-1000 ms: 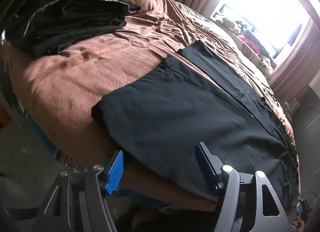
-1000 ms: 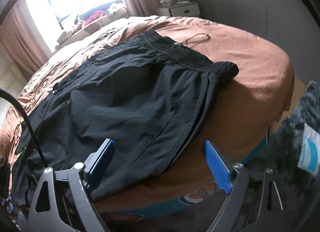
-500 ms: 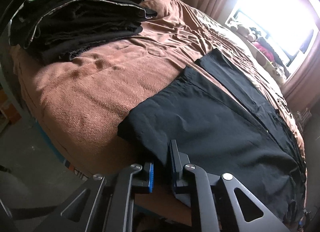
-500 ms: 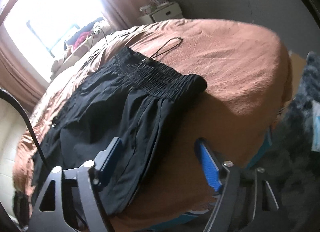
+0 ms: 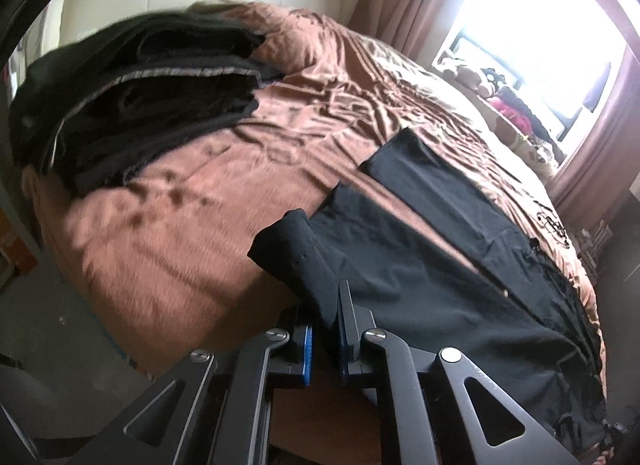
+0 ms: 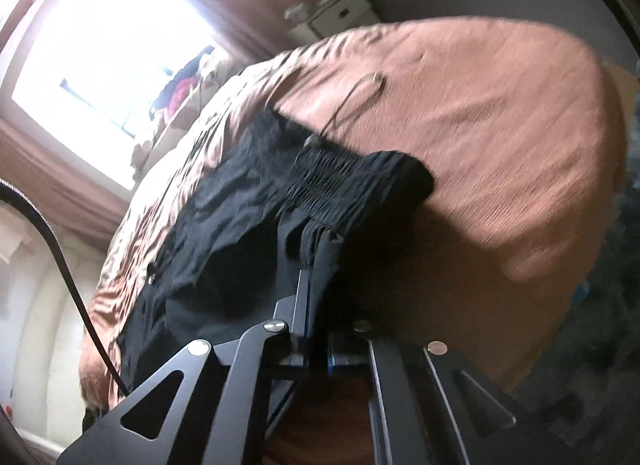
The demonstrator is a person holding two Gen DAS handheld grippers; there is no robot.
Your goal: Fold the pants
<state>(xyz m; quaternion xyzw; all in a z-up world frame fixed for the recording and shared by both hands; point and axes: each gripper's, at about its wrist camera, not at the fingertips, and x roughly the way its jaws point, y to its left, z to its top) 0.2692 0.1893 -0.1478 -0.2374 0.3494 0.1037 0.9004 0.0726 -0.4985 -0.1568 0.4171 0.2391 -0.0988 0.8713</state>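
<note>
- The black pants lie spread across the brown bedspread, their near edge hanging just over the near side of the bed.
- Their long axis runs left to right along that near edge: leg hems to the left, the elastic waistband to the right.
- The left tool is clenched on the near leg near its hem; black cloth stands pinched between the blue pads, and the hem corner is already curled up off the bedspread.
- The right tool is clenched on the near side seam just below the waistband, with gathered fabric bunched between its fingers.
- So each hand has its own end: the left is nearer the hem, the right nearer the waist, and the garment stretches between them.
- The far leg lies straight ahead of both tools, away toward the window. My guess is the coming move carries the near edge over onto that far leg, halving the pants lengthwise.
- That would want both hands rising and travelling away together, or the fold line will skew.
- A stack of folded dark clothes sits at the far left, well apart from the pants, and a loose drawstring trails onto the bedspread beyond the waistband.
</note>
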